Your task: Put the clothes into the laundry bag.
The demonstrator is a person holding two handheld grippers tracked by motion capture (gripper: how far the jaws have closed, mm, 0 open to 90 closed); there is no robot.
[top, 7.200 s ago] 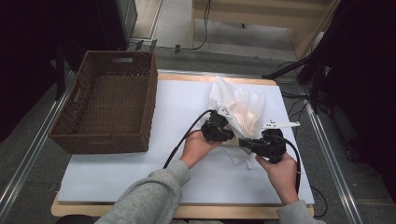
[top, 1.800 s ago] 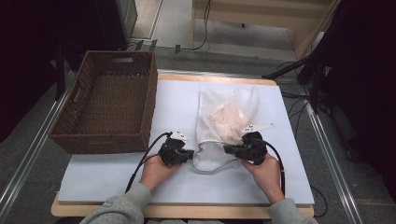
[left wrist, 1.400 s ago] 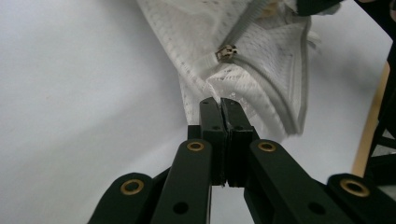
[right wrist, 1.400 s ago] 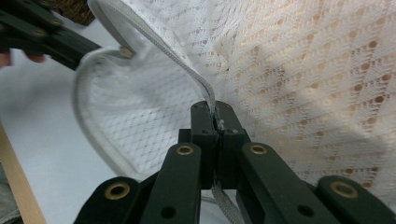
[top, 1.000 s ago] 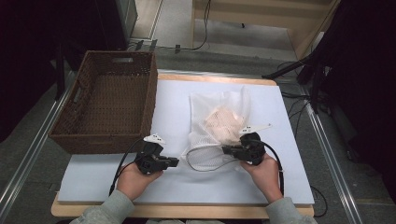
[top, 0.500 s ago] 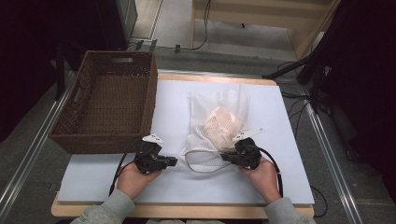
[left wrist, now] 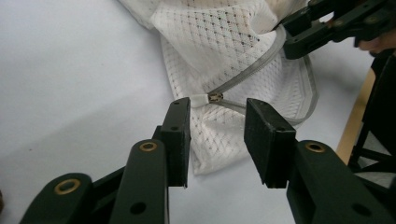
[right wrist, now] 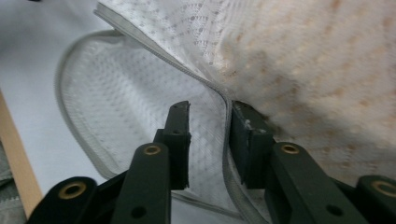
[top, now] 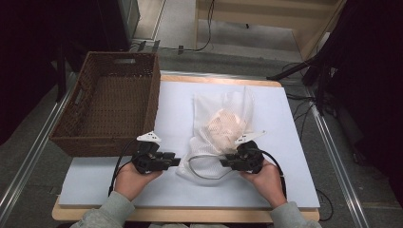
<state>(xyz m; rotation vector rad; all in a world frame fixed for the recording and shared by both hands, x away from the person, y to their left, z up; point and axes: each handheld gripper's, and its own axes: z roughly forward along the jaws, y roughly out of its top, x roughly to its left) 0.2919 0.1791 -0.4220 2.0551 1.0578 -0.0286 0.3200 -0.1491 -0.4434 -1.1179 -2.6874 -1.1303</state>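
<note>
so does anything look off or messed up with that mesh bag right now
Nothing damaged. The mesh bag lies rumpled, its zipper open in a loop. The right gripper pinches the zipper edge; the left gripper stands open at the zipper pull.

- The peach thing (top: 223, 127) inside the mesh bag (top: 216, 118) is veiled by the netting; what it is cannot be told.
- In the right gripper view the bag (right wrist: 299, 51) runs off the top and right edges, and the peach thing (right wrist: 327, 70) is a blur.
- In the left gripper view the bag (left wrist: 219, 42) is cut off at the top edge.
- Whether the right gripper (right wrist: 208, 121) pinches the zip edge (right wrist: 223, 140) or merely straddles it is unclear.
- The high view crops the person's forearms at the bottom.
</note>
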